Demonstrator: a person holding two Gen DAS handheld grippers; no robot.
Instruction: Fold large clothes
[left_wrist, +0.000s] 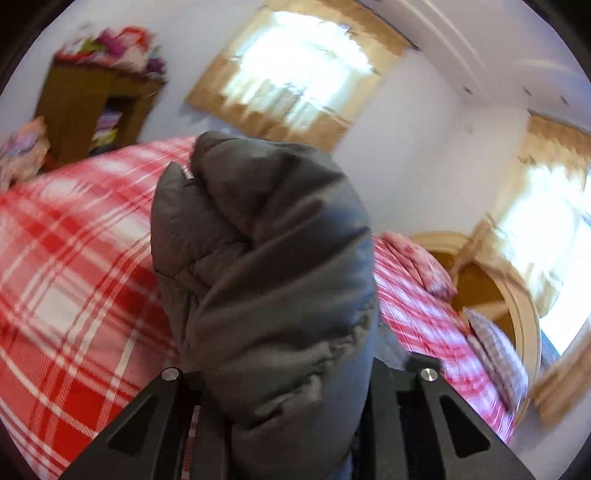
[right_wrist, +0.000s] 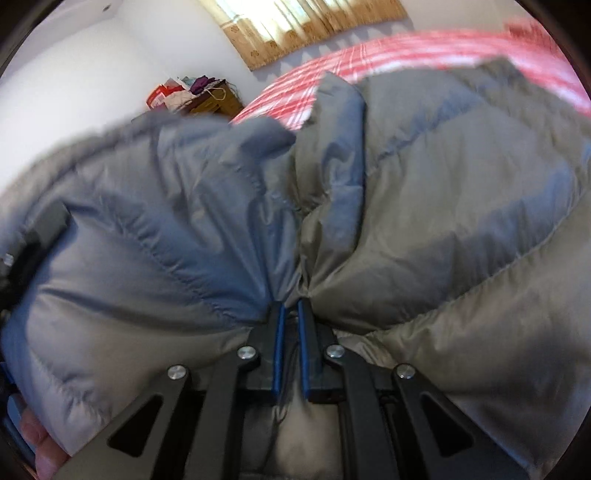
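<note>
Though blurred, puffy quilted jacket (right_wrist: 369, 192)

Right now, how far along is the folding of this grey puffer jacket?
Early. Done: both grippers have a hold. The left gripper is shut on a bunched part of the grey quilted puffer jacket, and the right gripper pinches its fabric. In hand: lifting it above the red-and-white checked bedspread. Left: no flat fold visible yet.
</note>
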